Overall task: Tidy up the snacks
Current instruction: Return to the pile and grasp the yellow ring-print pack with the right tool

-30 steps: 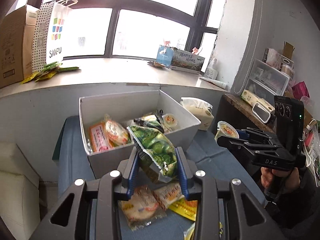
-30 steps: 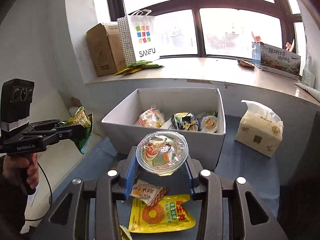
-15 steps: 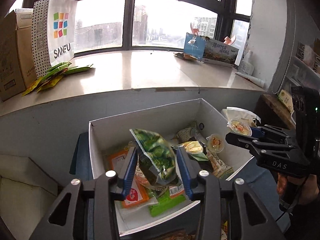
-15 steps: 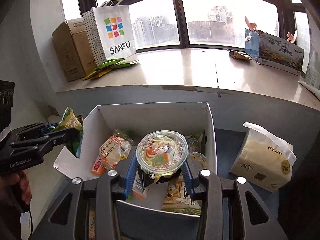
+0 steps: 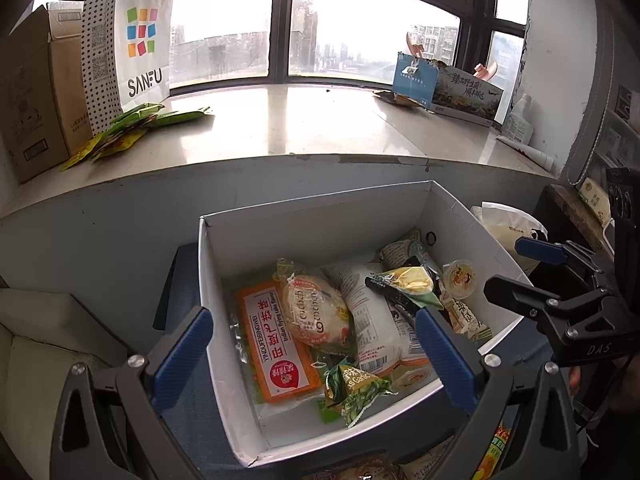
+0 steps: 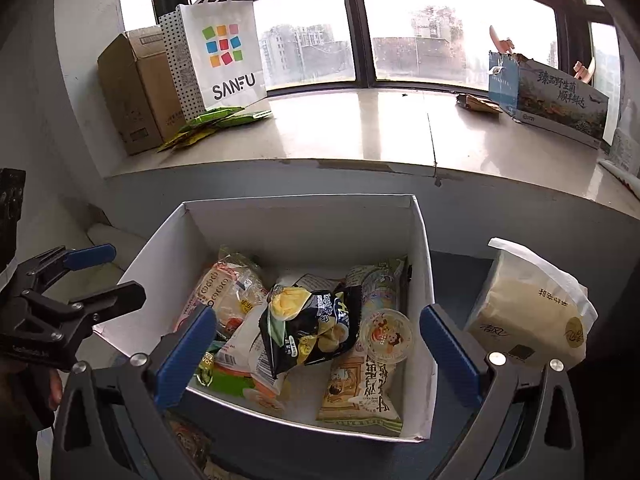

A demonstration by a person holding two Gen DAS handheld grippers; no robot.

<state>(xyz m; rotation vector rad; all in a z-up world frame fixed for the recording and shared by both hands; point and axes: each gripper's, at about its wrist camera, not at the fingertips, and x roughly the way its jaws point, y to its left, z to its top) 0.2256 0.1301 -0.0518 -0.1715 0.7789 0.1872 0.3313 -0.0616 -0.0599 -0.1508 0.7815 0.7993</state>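
A white open box (image 5: 312, 200) (image 6: 300, 200) holds several snack packs. My left gripper (image 5: 312, 332) hovers over its near left part, jaws opening wide, with nothing gripped. A green snack bag (image 5: 356, 390) lies loose in the box by the front wall, below those jaws. My right gripper (image 6: 318, 320) hangs over the near right part, jaws also opening, pads touching nothing. A clear jelly cup (image 6: 385, 336) (image 5: 460, 278) rests on the packs beneath it. Each gripper shows in the other's view, the right gripper (image 5: 506, 268) and the left gripper (image 6: 126, 274).
A tissue pack (image 6: 528, 308) stands right of the box on the blue cushion. Loose snacks (image 5: 496, 448) lie in front of the box. On the windowsill sit a SANFU paper bag (image 6: 224, 52), a cardboard box (image 6: 132, 92), green sachets (image 6: 212, 124) and a printed carton (image 6: 556, 100).
Both grippers moved forward over the box, then opened. The green bag left the left jaws and the jelly cup left the right jaws; both now lie in the box.
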